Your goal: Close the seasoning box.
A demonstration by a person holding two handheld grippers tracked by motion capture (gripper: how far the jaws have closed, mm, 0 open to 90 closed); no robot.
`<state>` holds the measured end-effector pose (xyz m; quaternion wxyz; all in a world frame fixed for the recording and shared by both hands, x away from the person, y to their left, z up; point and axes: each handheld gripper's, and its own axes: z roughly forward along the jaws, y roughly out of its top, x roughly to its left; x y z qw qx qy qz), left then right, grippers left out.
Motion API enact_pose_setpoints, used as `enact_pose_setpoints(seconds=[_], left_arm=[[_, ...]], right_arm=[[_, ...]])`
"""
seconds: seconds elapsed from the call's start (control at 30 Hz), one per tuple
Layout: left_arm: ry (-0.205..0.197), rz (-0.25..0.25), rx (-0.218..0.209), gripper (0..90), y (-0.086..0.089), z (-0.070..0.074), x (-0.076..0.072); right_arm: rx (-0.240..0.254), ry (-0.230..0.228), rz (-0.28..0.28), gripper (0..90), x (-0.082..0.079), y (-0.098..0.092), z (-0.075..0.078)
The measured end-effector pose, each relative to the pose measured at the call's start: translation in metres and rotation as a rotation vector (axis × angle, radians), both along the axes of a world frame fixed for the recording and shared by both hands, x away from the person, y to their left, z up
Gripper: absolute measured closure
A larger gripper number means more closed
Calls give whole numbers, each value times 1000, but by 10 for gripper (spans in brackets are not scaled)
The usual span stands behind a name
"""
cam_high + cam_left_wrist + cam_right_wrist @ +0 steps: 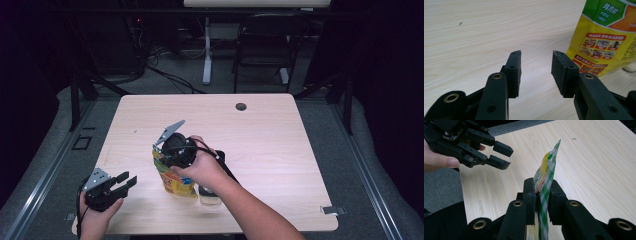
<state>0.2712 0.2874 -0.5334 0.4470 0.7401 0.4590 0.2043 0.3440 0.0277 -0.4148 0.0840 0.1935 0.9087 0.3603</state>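
Note:
A yellow and green food pouch (175, 184) stands upright on the wooden table (270, 150), near its front middle. My right gripper (168, 157) comes down on it from above. In the right gripper view the pouch's flat green-checked top seal (549, 167) sits pinched between the two pads of my right gripper (542, 192). My left gripper (127, 181) rests low at the table's front left, held in a hand, its jaws apart and empty. In the left gripper view the left gripper (536, 65) points at bare wood, with the pouch (604, 37) off to the right. The left gripper (504, 155) also appears at the top left of the right gripper view.
A small clear container (210, 196) stands just right of the pouch, partly under the right forearm; its rim (631, 67) shows behind the pouch. A cable hole (241, 106) lies near the far edge. A black chair (265, 45) stands beyond the table.

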Motion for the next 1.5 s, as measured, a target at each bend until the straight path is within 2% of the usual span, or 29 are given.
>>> enact_pose_setpoints(seconds=[0.2,0.47,0.67,1.0,1.17,1.5], left_arm=[[-1,-4,-1,602,0,0,0],[1,-5,0,602,-1,-1,0],[0,-6,1,602,0,-1,0],[3,-8,1,602,-1,-1,0],[3,-9,2,601,-1,-1,0],[7,-22,5,598,-2,-1,0]], right_arm=[[-2,-1,-3,804,2,2,-1],[-25,0,2,891,0,6,0],[-52,-30,14,899,-3,8,1],[-57,-54,33,900,-8,9,1],[-72,-90,44,900,-10,9,1],[-24,-106,65,900,-14,2,7]])
